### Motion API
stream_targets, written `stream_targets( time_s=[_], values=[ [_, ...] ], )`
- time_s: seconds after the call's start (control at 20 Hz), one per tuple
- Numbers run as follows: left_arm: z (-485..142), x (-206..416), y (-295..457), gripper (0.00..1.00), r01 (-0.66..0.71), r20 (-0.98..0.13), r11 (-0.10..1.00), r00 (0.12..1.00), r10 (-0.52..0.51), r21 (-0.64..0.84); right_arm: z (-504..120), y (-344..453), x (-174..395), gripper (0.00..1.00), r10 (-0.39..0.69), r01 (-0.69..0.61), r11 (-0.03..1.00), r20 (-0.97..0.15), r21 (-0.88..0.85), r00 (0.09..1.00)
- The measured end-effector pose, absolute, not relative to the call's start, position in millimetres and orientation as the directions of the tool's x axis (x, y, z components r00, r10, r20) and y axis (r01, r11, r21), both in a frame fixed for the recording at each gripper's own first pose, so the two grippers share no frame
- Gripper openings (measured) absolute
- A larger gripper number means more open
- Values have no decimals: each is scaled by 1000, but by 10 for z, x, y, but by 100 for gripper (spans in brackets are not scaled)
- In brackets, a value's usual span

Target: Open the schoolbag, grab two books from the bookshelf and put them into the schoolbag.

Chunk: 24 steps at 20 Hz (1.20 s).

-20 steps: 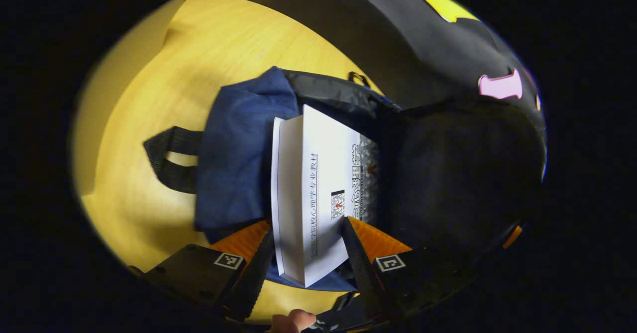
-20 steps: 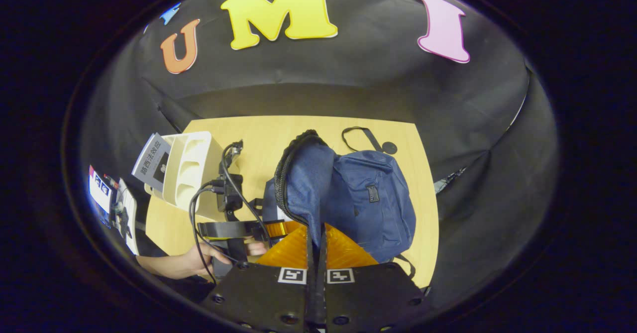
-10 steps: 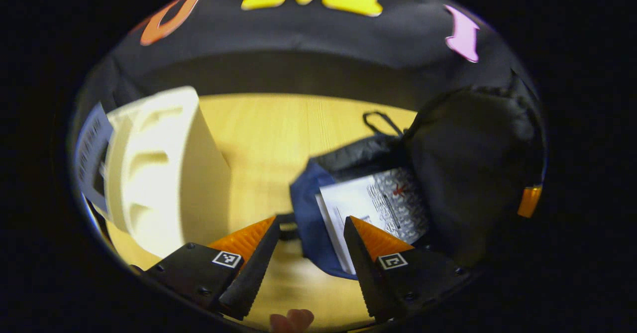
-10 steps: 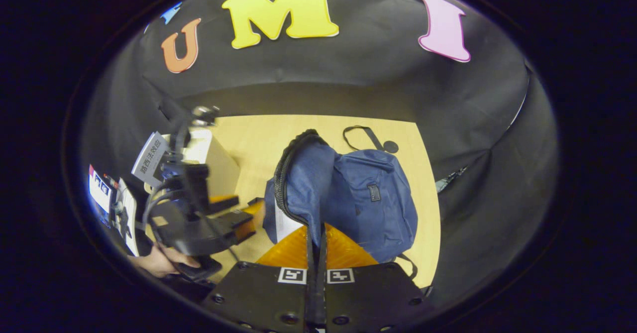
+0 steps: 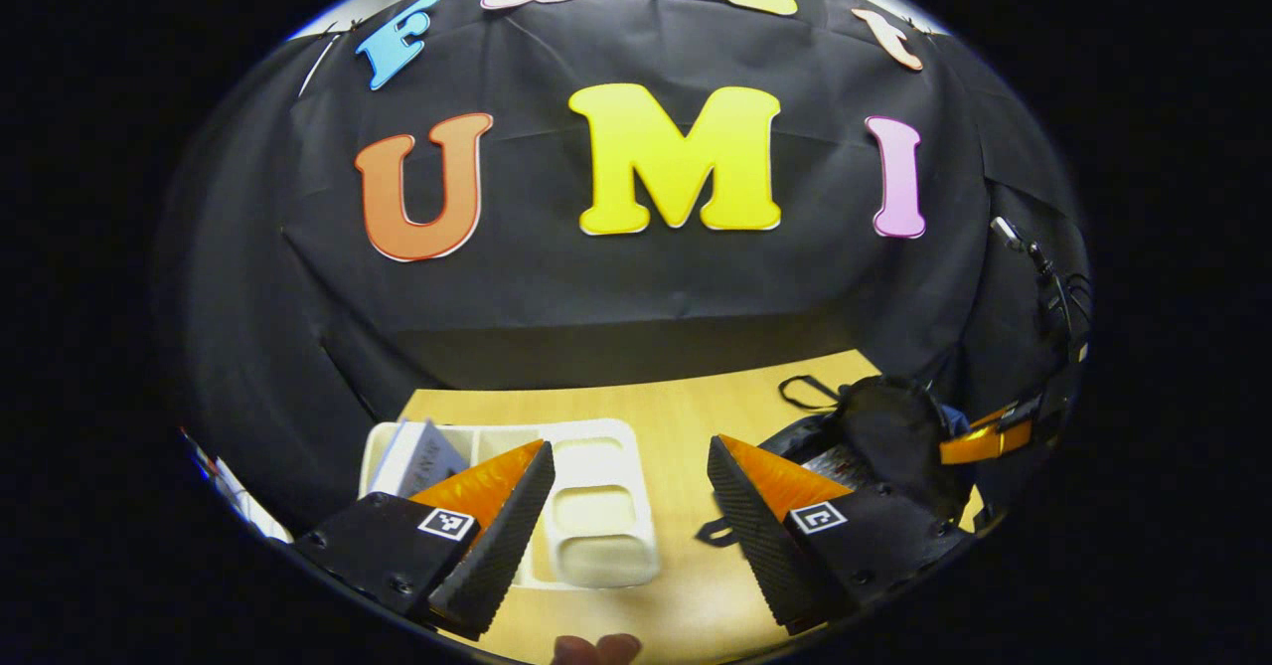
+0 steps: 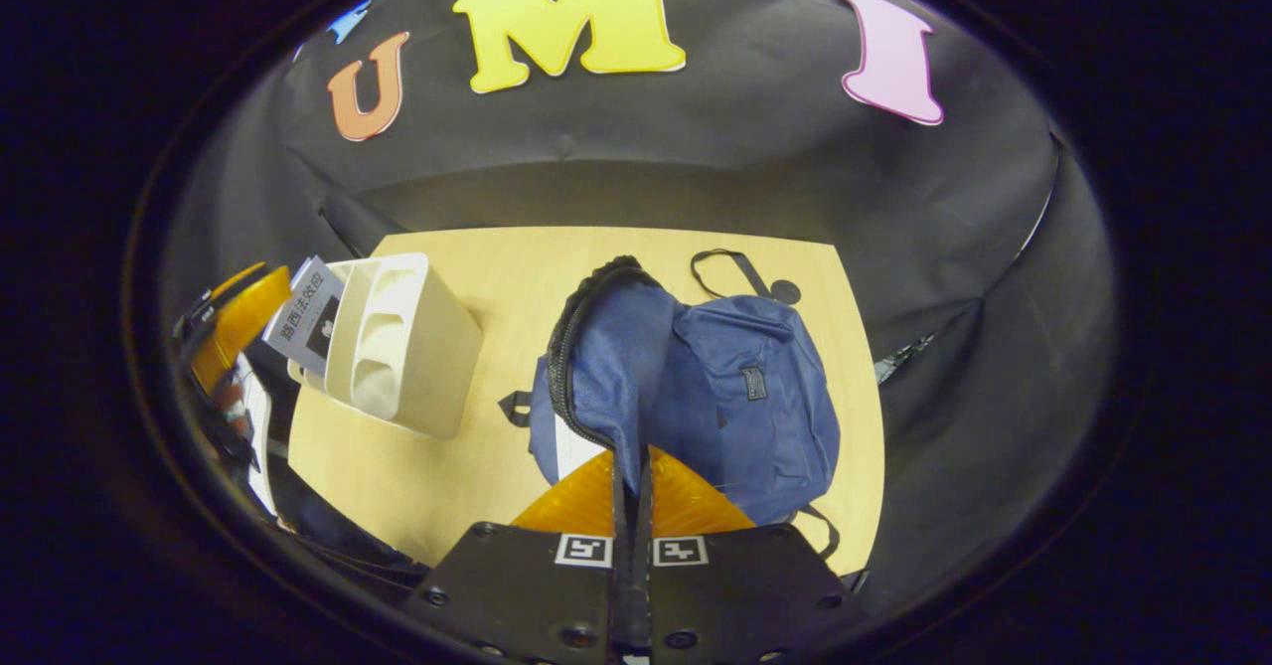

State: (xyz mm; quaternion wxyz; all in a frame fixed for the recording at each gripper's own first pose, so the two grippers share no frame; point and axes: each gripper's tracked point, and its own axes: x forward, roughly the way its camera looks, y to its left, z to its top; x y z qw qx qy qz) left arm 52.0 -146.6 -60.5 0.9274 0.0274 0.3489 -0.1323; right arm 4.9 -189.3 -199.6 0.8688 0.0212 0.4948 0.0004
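Released from the first book, the left gripper point(image 5: 626, 506) had swung up, jaws apart and empty, facing the bookshelf point(image 5: 596, 506); right gripper point(image 6: 628, 481) stayed clenched on the schoolbag point(image 6: 715, 397) flap. Next: grasping the remaining book point(image 6: 306, 314)

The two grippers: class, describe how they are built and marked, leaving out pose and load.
In the left gripper view, the left gripper has two wedge-shaped fingers with ribbed inner faces, on black angular mounts that each carry a small square black-and-white marker. In the right gripper view, the right gripper has the same black bolted mounts and paired square markers.
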Motion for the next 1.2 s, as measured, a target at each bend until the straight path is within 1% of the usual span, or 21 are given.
stream_targets(
  time_s=[0.1,0.2,0.3,0.4,0.5,0.6,0.7,1.0,1.2],
  values=[
    [-591,539,-911,99,259,-707,966,685,-176,11,-1991,-1897,46,1,22,18,999,-857,36,514],
    [-599,587,-455,100,258,-761,966,632,-147,28,-1996,-1903,29,0,23,21,999,-856,40,516],
    [-656,579,-243,99,227,-829,972,533,-171,-54,-1995,-1910,10,0,26,29,998,-857,48,515],
    [-762,596,-194,100,187,-872,973,443,-209,-138,-1976,-1943,2,0,21,35,998,-856,46,516],
    [-971,619,-59,100,201,-907,970,367,-207,-139,-1968,-1963,-19,0,18,39,998,-855,45,519],
    [-1153,585,-19,100,198,-945,967,254,-207,-158,-1975,-1974,-41,0,23,45,998,-856,54,516],
    [-1304,587,24,100,181,-965,967,159,-209,-179,-1987,-1987,-67,0,26,51,997,-859,60,512],
    [-1818,508,5,100,121,-976,969,-53,-211,-216,-1985,-2015,-66,1,20,50,997,-864,51,502],
    [-2041,474,13,100,79,-968,971,-132,-215,-227,-2001,-2010,-48,0,20,47,998,-868,50,497]
  ],
)
